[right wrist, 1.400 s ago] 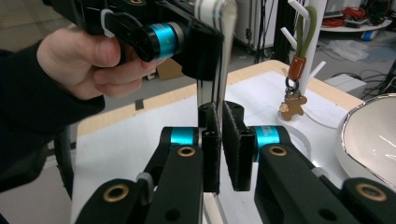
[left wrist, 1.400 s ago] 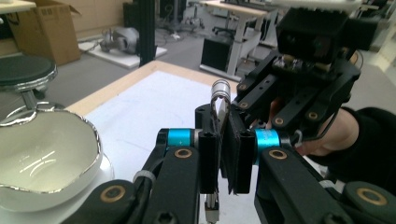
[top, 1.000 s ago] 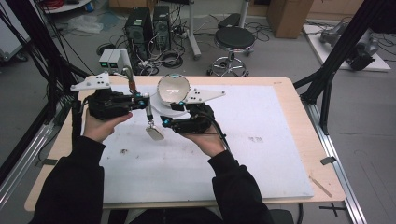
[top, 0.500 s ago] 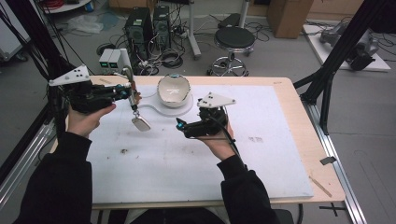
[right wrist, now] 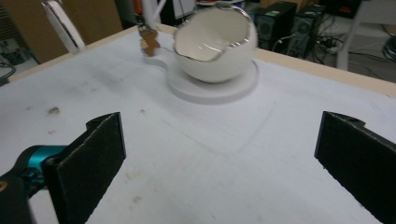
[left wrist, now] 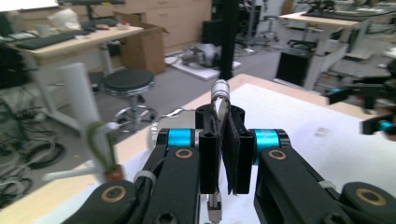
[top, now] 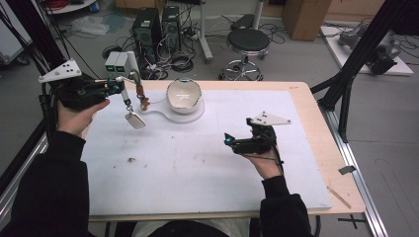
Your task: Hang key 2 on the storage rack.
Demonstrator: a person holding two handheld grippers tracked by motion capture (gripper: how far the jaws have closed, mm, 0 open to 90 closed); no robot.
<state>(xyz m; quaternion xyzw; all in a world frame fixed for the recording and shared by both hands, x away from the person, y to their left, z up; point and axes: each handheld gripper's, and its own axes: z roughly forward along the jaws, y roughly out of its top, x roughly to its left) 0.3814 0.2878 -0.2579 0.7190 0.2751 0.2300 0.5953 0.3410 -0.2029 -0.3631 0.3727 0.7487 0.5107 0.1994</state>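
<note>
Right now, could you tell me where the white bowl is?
In the high view the white bowl sits on its round white base at the table's far edge, left of centre.

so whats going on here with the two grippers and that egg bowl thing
A person holds a gripper in each hand at a table. The left gripper is shut on a hinged metal tool with a spoon-like end, lifted left of the white egg-shaped bowl on its white base. The right gripper, jaws just opened with nothing between them, sits apart over the white mat, pointing towards the bowl.
</note>
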